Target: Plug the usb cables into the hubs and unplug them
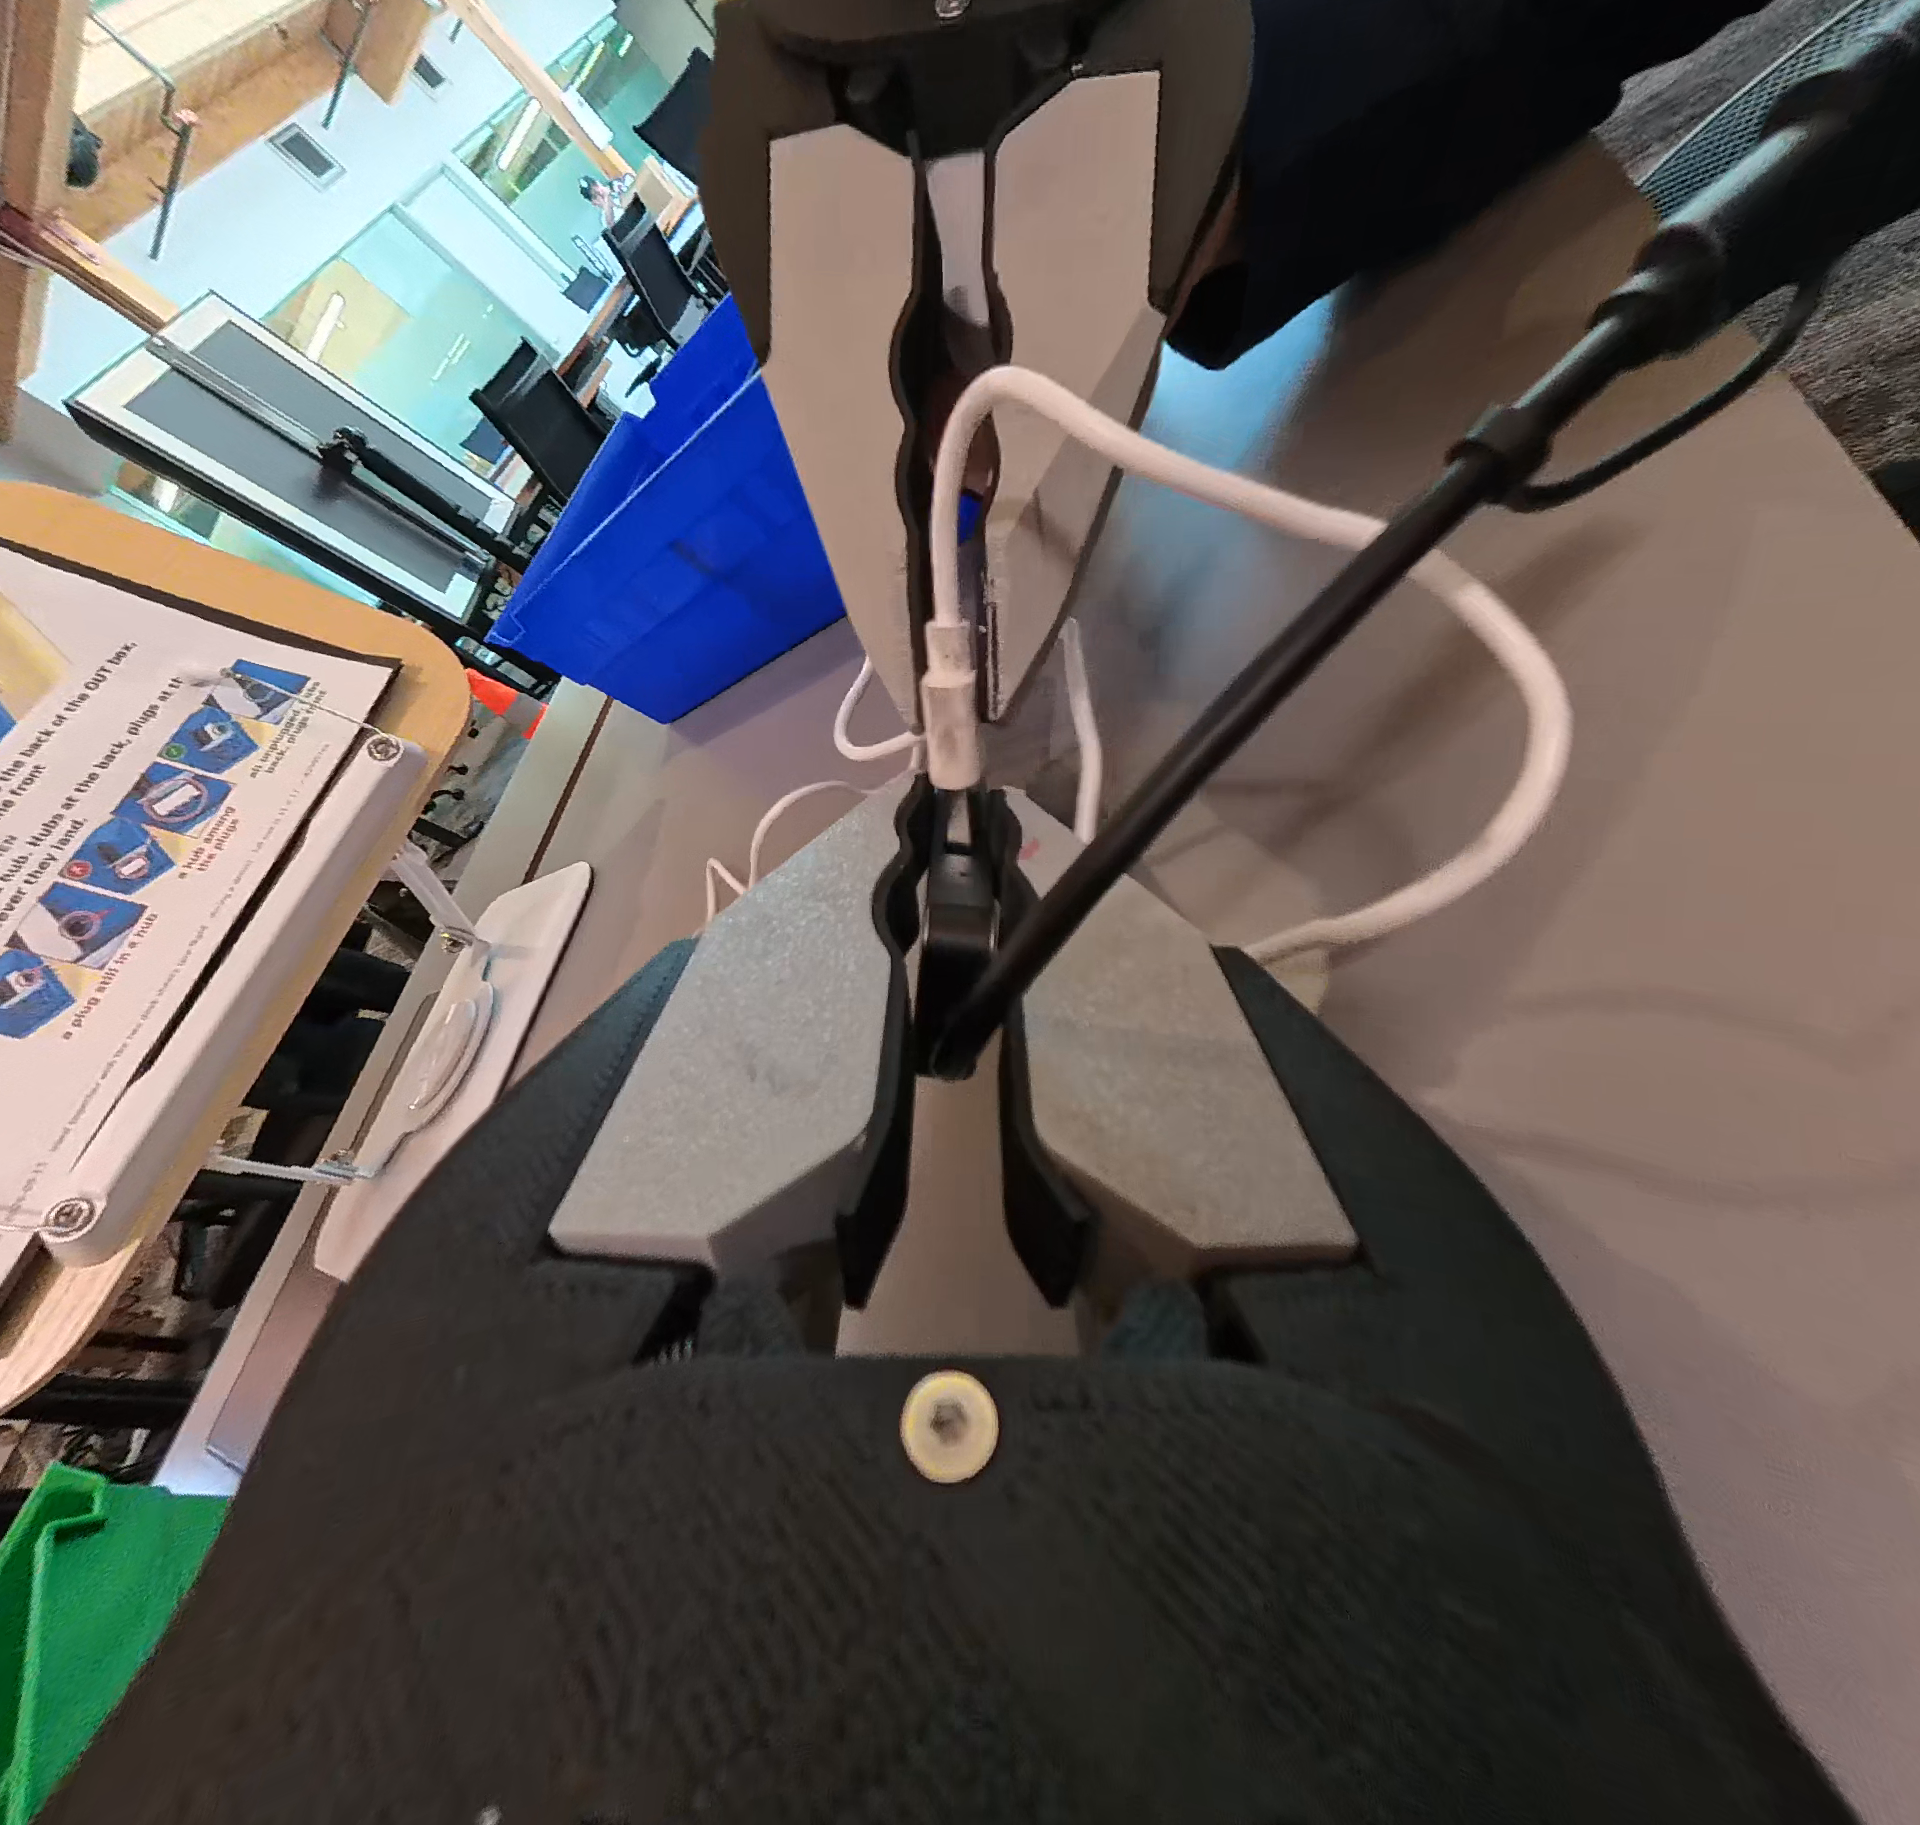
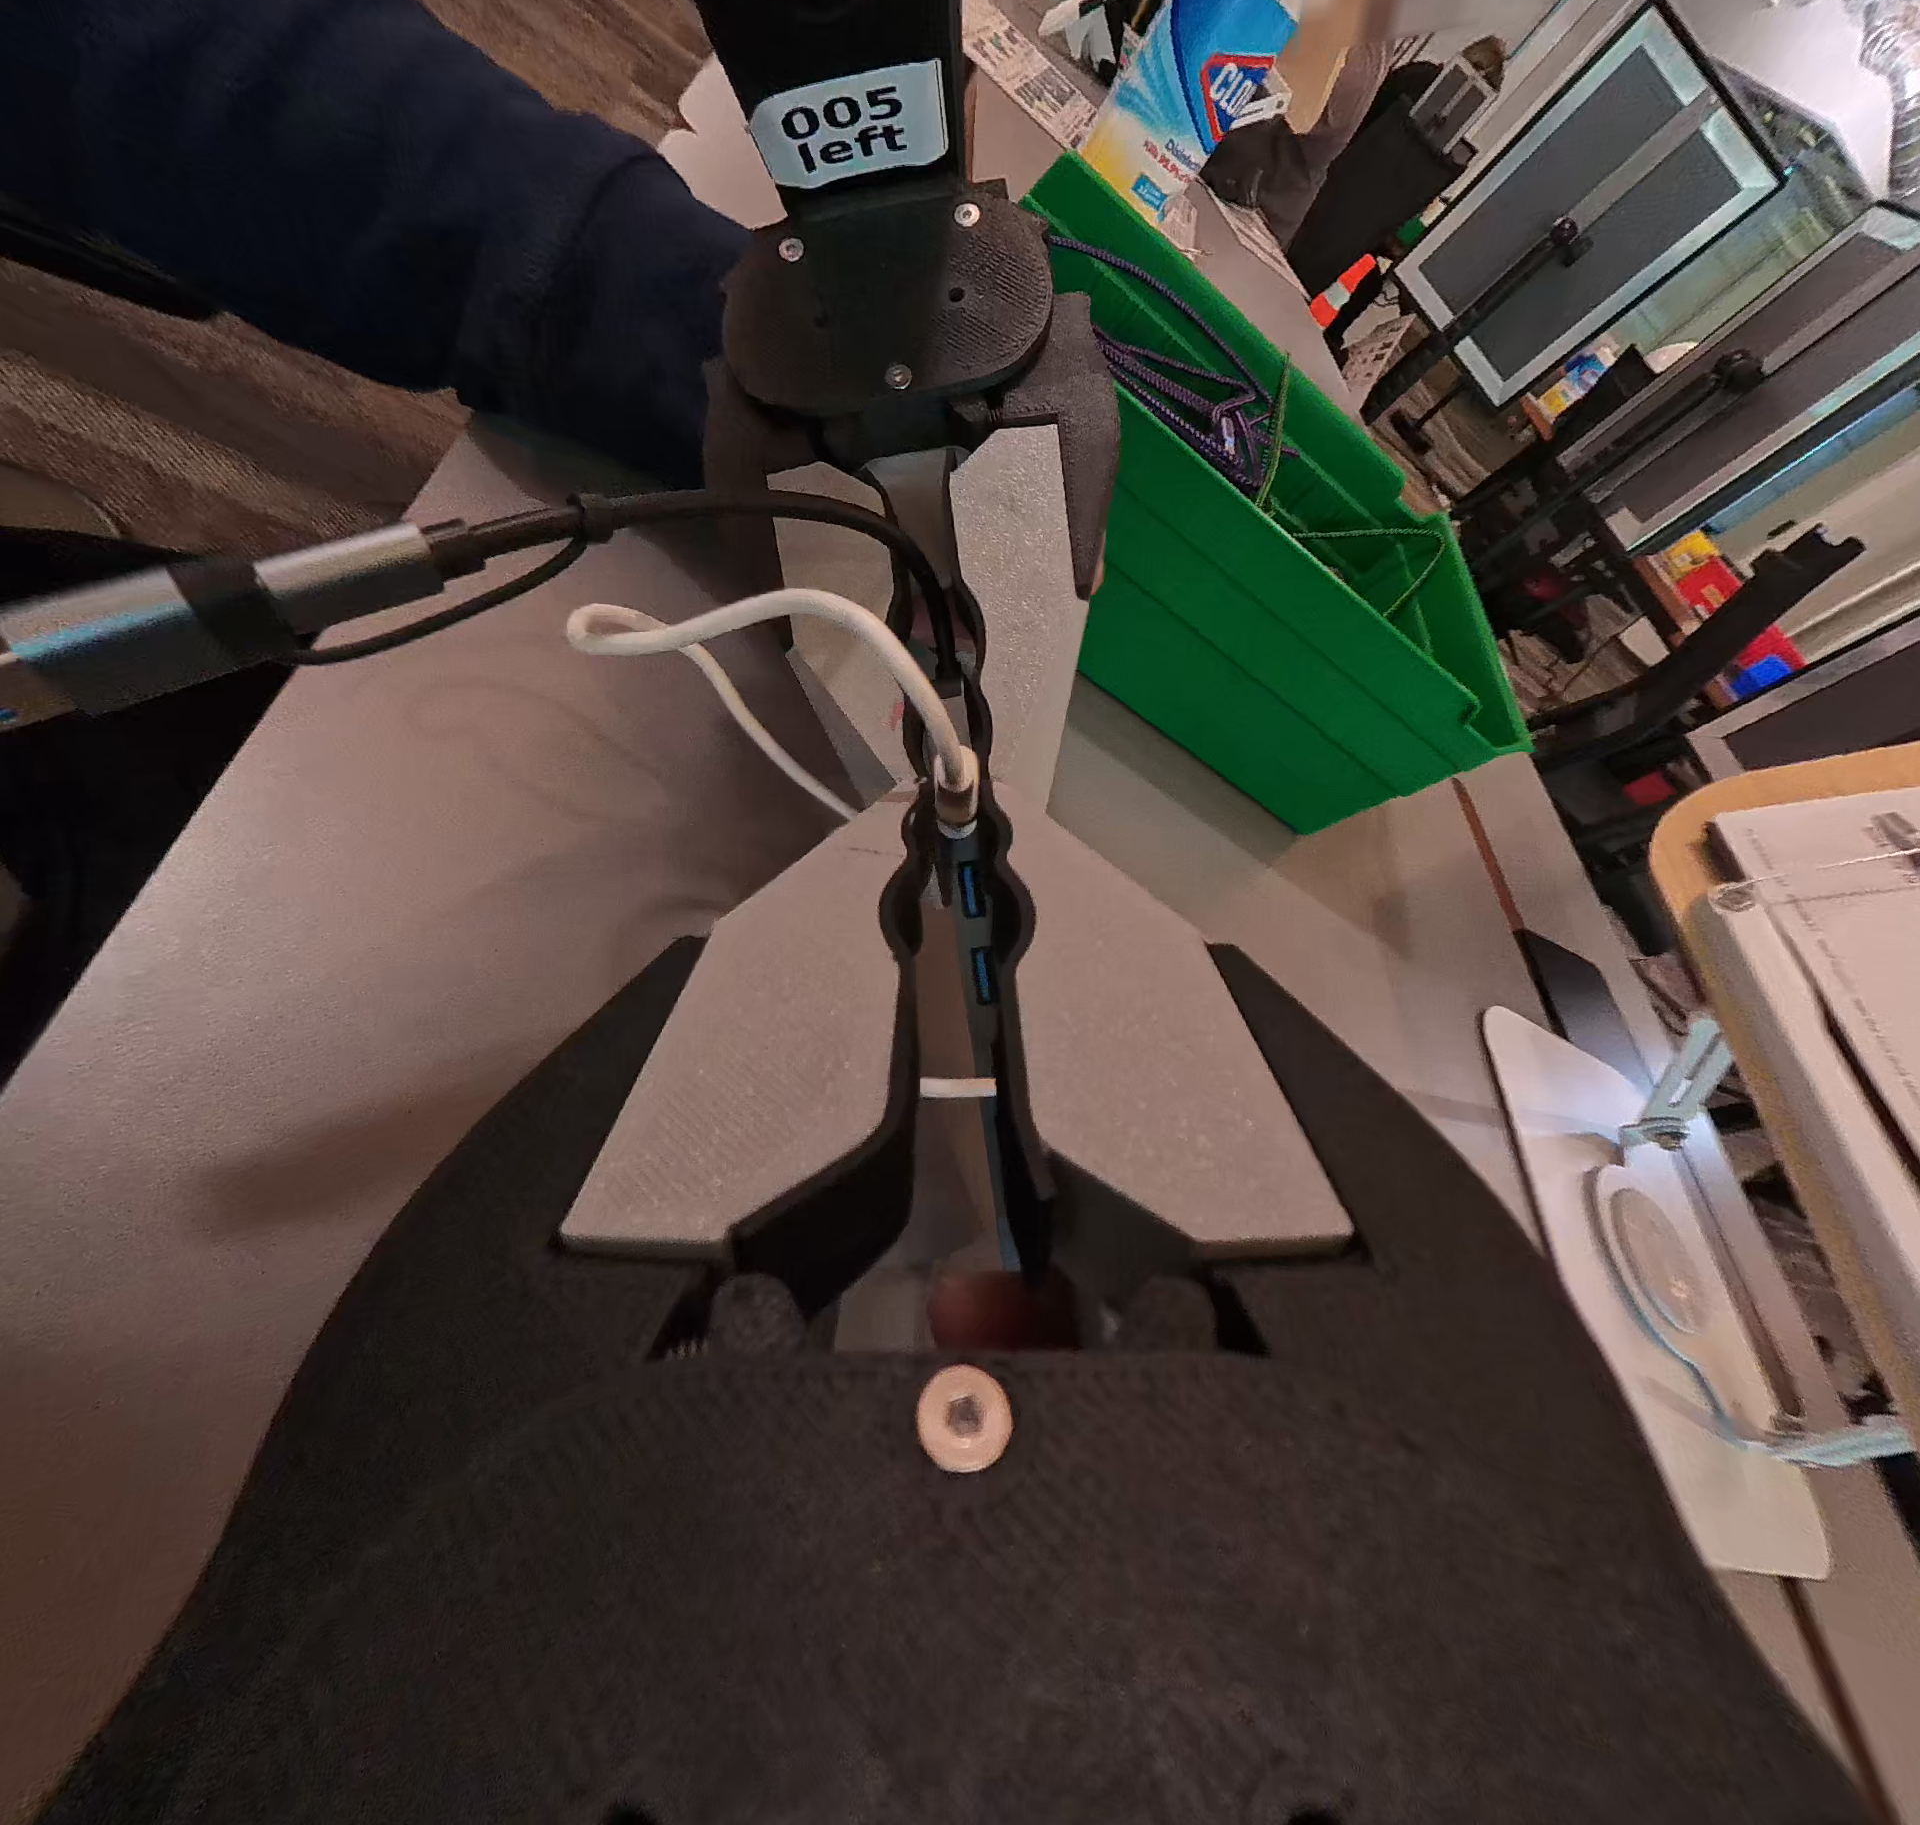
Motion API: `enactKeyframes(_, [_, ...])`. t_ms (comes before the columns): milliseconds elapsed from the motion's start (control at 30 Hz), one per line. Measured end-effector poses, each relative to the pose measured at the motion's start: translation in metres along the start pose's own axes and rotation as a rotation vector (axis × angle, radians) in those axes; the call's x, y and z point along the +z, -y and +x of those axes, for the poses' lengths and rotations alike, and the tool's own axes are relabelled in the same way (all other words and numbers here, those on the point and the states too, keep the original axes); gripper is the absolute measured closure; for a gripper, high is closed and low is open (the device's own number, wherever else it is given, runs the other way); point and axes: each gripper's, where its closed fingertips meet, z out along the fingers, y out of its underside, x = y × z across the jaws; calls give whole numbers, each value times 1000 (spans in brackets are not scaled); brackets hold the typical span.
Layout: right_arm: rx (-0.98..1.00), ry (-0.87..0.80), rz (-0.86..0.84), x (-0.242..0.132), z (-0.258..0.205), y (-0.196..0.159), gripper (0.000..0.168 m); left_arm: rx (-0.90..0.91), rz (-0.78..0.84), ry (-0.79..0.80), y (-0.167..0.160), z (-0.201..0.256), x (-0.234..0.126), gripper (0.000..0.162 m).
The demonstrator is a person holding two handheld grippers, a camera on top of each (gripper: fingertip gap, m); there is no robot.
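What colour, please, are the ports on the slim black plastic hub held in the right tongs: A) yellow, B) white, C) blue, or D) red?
C: the slim black plastic hub, clamped between the right tongs, shows two blue ports along its upturned edge in the right wrist view.
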Motion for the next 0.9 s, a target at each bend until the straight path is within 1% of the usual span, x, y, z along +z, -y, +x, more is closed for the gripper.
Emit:
enactKeyframes(167, [-93, -33, -16, 0, -4, 3, 163, 27, 6, 1, 4, 3, 2, 155])
enactKeyframes(300, [-75, -32, 22, -5, -3, 6, 163, 24, 42, 13, 13, 1, 0, 155])
enactKeyframes(500, [-107, -41, 58, -9, -4, 16, 163, 5, 80, 14, 25, 1, -4, 156])
enactKeyframes(667, [-121, -28, 51, -9, -5, 14, 162, 5, 60, 8, 24, 3, -2, 156])
enactKeyframes(900, [-59, -13, 73, -11, -7, 16, 163, -4, 79, -11, 26, 5, -2, 156])
